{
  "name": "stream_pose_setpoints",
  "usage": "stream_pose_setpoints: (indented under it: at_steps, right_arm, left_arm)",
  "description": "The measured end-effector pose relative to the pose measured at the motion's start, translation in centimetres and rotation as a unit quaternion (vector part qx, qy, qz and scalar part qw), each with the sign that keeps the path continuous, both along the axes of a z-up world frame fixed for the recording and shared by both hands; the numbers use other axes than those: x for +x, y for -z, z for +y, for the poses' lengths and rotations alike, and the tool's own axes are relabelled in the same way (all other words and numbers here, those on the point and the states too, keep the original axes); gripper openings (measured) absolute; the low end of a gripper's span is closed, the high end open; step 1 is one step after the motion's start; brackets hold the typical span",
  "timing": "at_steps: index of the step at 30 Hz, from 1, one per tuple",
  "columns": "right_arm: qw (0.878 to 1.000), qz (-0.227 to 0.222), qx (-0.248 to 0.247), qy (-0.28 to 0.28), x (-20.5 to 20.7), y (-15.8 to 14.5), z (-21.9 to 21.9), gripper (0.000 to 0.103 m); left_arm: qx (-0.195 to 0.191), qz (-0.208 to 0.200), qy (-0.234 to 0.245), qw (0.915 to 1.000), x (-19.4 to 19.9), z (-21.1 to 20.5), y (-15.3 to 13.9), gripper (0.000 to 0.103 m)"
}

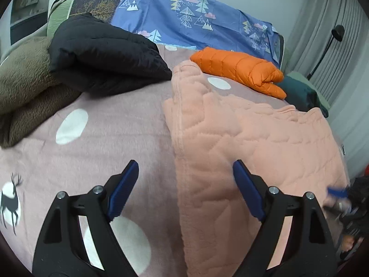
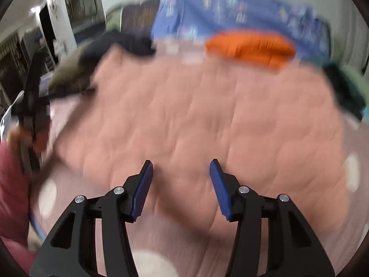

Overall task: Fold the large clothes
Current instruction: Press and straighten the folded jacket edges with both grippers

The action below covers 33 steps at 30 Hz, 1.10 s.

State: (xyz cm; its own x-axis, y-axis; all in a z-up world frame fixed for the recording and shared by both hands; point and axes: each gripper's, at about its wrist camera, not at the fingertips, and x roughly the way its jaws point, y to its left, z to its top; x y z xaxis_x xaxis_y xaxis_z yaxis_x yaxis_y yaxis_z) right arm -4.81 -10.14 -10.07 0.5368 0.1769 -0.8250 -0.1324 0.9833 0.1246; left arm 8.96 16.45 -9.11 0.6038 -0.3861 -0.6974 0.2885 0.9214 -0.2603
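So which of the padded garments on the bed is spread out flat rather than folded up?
The peach quilted one, nearest the grippers, lies spread flat. The orange puffer jacket and the black one behind it are bundled up.

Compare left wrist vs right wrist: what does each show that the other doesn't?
Left wrist only: sharp quilt stitching on the peach quilted garment, the deer print on the pink bedspread, and a black floor lamp by the curtain.

Right wrist only: a doorway into another room, a red sleeve, and the left gripper from outside, all blurred.

Both: the peach garment, the orange puffer jacket, the black jacket, the blue tree-print sheet, and each gripper's own open, empty jaws.
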Motion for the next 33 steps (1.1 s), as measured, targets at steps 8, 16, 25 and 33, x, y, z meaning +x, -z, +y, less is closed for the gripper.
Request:
stream_pose_setpoints:
  at_steps: [8,16,25,33]
  right_arm:
    - [0.999,-0.041,0.023,0.019,2.6,-5.0,-0.5,0.053]
    - [0.996,-0.027,0.033,0.074,15.3,-3.9,-1.8,0.027]
    - [0.997,-0.037,-0.012,0.068,16.8,-0.3,-0.9,0.024]
    - [0.994,-0.094,0.007,0.050,12.0,-4.3,-0.9,0.047]
  left_arm:
    - [-0.023,0.023,0.021,0.9993,3.4,-0.6,0.3,0.087]
    - [-0.041,0.045,0.025,0.9978,6.0,-0.8,0.9,0.087]
    - [-0.081,0.085,0.047,0.9919,7.8,-0.3,3.0,0.087]
    - [-0.092,0.112,0.069,0.9870,9.9,-1.1,3.3,0.090]
